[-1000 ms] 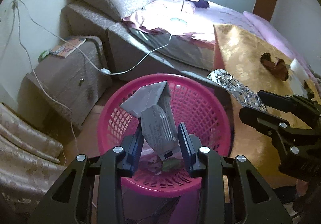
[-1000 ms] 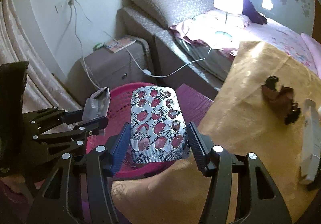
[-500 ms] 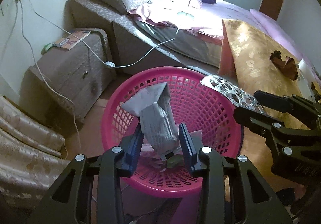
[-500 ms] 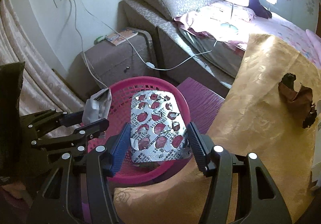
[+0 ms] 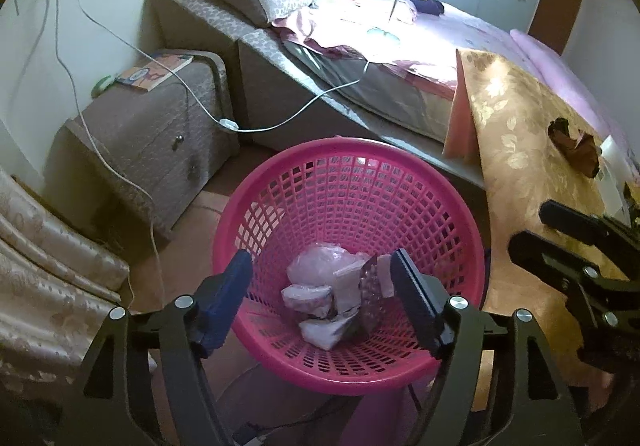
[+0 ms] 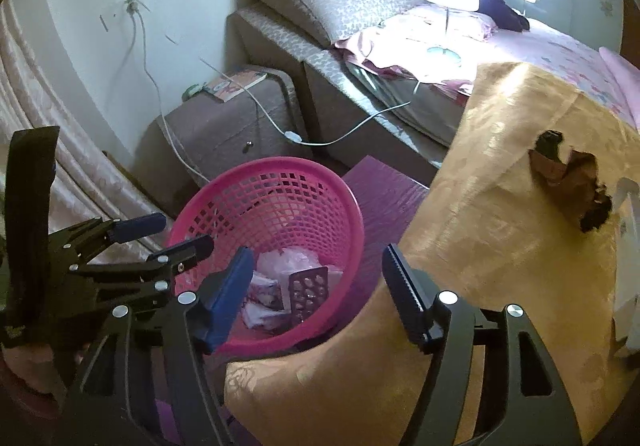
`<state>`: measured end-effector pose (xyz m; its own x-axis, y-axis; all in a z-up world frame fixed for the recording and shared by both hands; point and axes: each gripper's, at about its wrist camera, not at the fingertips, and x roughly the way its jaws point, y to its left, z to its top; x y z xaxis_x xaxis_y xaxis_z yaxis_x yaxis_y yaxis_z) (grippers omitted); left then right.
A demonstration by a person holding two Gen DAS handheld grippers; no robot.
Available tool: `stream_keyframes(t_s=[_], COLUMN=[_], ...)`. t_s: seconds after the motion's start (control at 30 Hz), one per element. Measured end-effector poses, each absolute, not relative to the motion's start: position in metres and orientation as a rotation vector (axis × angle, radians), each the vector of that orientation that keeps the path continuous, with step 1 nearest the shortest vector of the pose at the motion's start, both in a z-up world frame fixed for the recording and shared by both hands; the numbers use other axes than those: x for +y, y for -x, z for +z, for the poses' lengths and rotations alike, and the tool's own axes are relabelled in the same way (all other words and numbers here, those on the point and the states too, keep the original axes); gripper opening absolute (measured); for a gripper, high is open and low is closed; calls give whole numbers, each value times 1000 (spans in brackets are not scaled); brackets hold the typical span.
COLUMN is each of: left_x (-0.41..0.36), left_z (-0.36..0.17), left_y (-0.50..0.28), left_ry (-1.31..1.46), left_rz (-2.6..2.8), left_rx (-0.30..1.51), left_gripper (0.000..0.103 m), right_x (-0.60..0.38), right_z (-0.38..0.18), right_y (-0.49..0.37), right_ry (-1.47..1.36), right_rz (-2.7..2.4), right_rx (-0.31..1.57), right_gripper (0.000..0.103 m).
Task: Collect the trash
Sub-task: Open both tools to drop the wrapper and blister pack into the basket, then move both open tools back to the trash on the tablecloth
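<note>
Inside round lattice basket [image 5: 352,182]: foil blister [image 6: 308,288].

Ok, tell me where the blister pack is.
The blister pack stands at the bottom of the pink basket, beside crumpled wrappers, left of the gold tablecloth.

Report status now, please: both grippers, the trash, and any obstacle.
Left gripper and right gripper open, jaws just opened, empty. Blister pack and wrappers lie in pink basket. Brown scrap remains on gold tablecloth. Nothing in the way.
</note>
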<state>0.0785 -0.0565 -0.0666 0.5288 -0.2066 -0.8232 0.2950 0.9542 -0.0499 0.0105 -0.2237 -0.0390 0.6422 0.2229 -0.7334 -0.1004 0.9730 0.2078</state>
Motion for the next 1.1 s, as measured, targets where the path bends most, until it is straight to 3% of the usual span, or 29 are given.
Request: stream_keyframes(t_s=[0.57,1.1], left_x=[-87,-126], left_z=[-56,-54], left_y=[-51,-23], left_ry=[-153,-233], left_rz=[-420,-529], left_rx=[908,884], left_gripper=[72,73], right_x=[-287,-394], right_z=[-20,-41], right_y=[76,168], right_ry=[-185,-279], right_rz=[-56,-431], right_rx=[716,671], right_gripper=[70,70])
